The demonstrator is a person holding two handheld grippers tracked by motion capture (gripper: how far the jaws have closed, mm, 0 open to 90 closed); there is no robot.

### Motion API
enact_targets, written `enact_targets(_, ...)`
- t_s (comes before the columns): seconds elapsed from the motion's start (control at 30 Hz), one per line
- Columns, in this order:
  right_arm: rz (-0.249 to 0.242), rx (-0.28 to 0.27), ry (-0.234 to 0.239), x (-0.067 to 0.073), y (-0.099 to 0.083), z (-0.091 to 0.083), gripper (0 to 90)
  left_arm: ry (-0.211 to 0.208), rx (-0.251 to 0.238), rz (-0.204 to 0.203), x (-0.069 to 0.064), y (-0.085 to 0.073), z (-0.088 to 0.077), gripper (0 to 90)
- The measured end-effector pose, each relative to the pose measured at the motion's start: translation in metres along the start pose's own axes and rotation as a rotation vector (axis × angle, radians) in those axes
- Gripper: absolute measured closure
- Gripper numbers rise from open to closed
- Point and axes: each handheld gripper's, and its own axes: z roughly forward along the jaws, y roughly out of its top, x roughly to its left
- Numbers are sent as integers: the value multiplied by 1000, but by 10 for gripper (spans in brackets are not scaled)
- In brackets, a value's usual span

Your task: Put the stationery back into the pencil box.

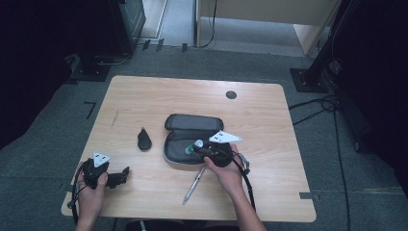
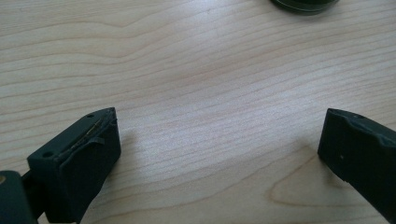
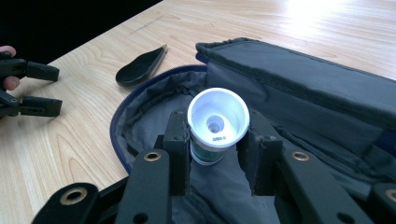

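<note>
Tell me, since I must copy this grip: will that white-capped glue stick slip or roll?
The glue stick looks smooth and round, so it may slip between the right gripper pads. Released, it would likely settle in the soft pencil case, not roll.

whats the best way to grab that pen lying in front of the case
Take the pen across the middle of its slim barrel, coming straight down from above. It lies flat on the table and angled, so turn the tongs crosswise to its length; the free left tongs stand open.
</note>
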Motion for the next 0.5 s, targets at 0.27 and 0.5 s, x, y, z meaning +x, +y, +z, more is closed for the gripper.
enact_targets(0.27,-26,2,26,10,5,16,665,0,0,0,0,0,0,0)
enact_targets(0.5,-8,26,65,2,2,12,663,0,0,0,0,0,0,0)
